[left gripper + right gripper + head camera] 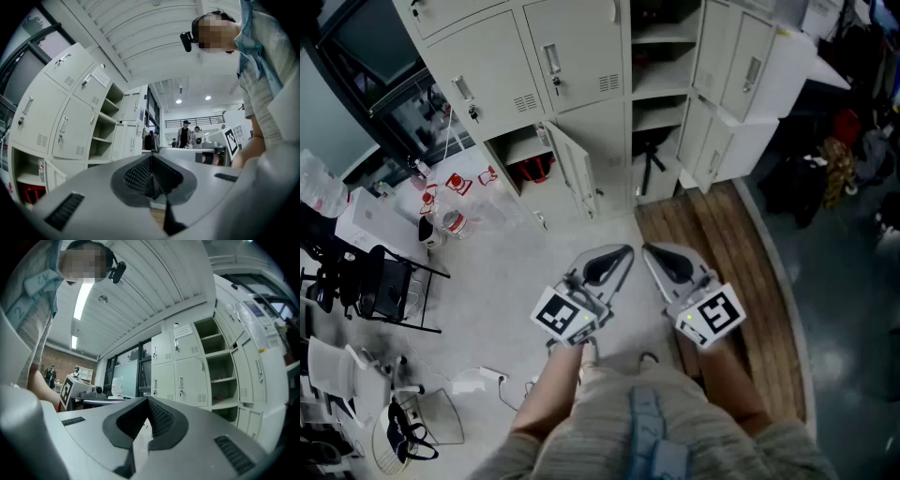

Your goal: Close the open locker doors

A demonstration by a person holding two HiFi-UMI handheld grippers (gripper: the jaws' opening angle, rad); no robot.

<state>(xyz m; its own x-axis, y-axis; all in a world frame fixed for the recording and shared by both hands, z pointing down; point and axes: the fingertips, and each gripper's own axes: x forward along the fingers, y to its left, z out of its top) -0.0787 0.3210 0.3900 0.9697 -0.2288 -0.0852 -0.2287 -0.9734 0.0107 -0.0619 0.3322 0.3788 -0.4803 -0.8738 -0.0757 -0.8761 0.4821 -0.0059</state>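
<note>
status: task not begun as far as the views show

left claw (624, 251): jaws together, nothing between them, held level. right claw (648, 251): jaws likewise closed and empty, level, just beside the left claw, tips near each other

lockers (581, 56): stand ahead of both claws, well apart from them; neither claw touches any door

doors found open:
- low door (570, 171), ahead and to the left of the left claw, swung out toward the claws, with its compartment exposed to the left of it
- upper door (741, 61), ahead and to the right of the right claw, swung wide
- lower door (712, 141) beneath it, nearer the right claw, also swung wide
- the shelved bays (661, 70) straight ahead of the claws, between these doors, stand uncovered

doors found shut: those above and beyond the low door, ahead-left of the left claw

judgement: three doors at least remain to be pushed shut; the low door lies nearest the left claw, the two right-hand doors suit the right claw; closed jaws are adequate for pushing
</note>
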